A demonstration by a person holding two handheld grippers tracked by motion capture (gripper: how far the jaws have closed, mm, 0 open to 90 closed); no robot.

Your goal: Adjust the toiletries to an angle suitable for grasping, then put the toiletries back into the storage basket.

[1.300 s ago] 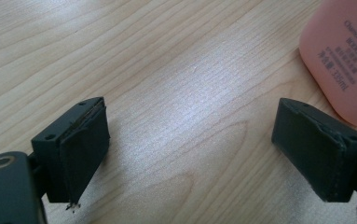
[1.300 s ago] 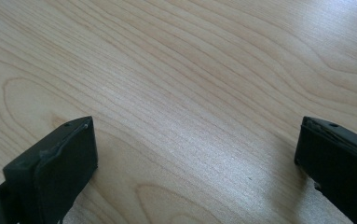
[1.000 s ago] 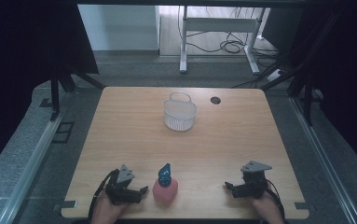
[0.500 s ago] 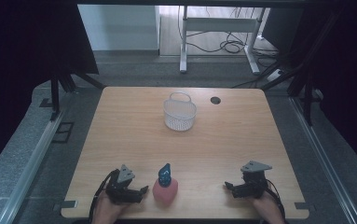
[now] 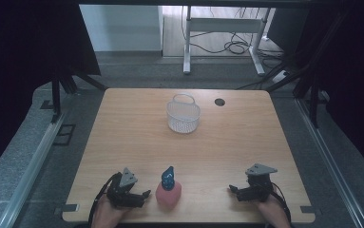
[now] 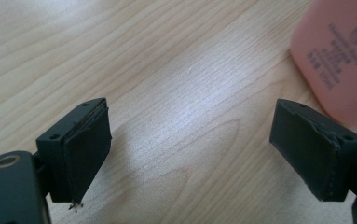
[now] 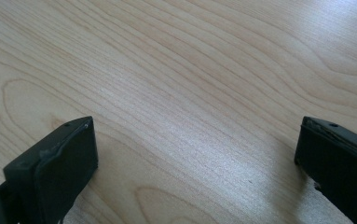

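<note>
Pink bottle [image 5: 168, 194] with a blue spray cap [image 5: 168, 176] stands upright near the front edge of the table [image 5: 246, 142], between the two hand-held grippers and closer to the left one. Left hand-held gripper [image 5: 141, 195] rests low at the front left of the table, just beside the bottle, its jaws pointing toward the bottle's base. In the left gripper view the two black jaws stand wide apart over bare wood, nothing between them, and the bottle's pink body [image 6: 339, 56], bearing small printed text, lies just past the far-side jaw at the upper right of that view; whether that jaw touches the bottle cannot be told. Right hand-held gripper [image 5: 234, 191] rests at the front right of the table, well apart from the bottle, jaws pointing inward toward the table's middle. In the right gripper view its jaws are likewise spread wide, with wood grain alone between them. Each hand-held gripper carries a grey three-cornered plate on top and a trailing cable. A white mesh basket [image 5: 183, 115] with its handle raised stands toward the far side of the table, near its centre line, well apart from the bottle. A dark round cable hole [image 5: 219, 101] lies just beside the basket, toward the far right.
</note>
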